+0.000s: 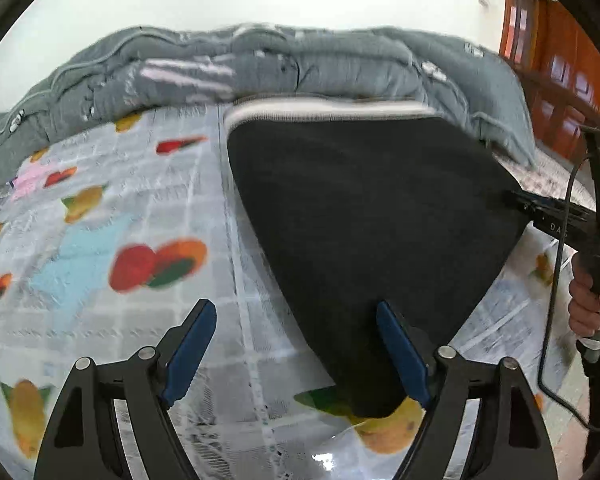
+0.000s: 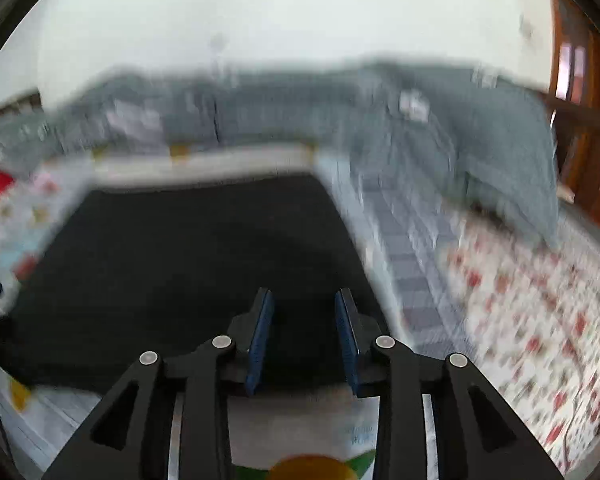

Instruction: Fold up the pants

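Black pants [image 1: 364, 216] lie folded flat on the fruit-print bed sheet [image 1: 100, 240], their pale waistband [image 1: 324, 110] at the far edge. My left gripper [image 1: 293, 306] is open wide just above the bed; its right finger [image 1: 400, 344] hangs over the pants' near corner and its left finger over bare sheet. In the blurred right wrist view the pants [image 2: 172, 264] fill the middle. My right gripper [image 2: 303, 294] hovers over their near edge, its blue pads apart and pressing on nothing. From the left wrist view it [image 1: 518, 196] reaches the pants' right edge, held by a hand [image 1: 588, 304].
A bunched grey quilt [image 1: 260, 68] runs along the far side of the bed, and is also seen in the right wrist view [image 2: 480, 152]. A wooden door [image 1: 556, 60] stands at the right. A black cable [image 1: 556, 280] hangs beside the hand. To the right lies a red-flowered sheet [image 2: 532, 300].
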The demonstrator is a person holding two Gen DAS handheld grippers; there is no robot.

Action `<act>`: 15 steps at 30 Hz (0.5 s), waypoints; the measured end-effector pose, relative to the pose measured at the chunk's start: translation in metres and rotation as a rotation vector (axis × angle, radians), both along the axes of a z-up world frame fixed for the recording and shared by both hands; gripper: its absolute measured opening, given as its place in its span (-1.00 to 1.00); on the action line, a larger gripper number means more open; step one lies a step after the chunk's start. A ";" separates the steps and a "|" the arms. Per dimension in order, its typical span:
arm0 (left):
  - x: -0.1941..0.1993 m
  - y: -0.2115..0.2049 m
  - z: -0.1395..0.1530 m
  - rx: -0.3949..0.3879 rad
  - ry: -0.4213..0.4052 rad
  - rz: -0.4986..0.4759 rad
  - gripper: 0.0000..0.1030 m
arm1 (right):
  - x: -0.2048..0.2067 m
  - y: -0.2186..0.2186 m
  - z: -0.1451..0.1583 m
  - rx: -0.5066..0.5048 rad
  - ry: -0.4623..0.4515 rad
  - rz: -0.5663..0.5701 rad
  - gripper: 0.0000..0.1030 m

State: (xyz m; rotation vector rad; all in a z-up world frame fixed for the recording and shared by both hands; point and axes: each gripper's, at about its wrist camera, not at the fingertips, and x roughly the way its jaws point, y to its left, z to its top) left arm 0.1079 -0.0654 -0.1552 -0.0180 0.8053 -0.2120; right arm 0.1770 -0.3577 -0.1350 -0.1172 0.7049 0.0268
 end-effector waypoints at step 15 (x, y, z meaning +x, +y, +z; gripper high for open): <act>0.063 0.034 0.014 -0.246 0.117 0.000 0.55 | 0.052 -0.039 0.038 0.206 0.038 0.038 0.13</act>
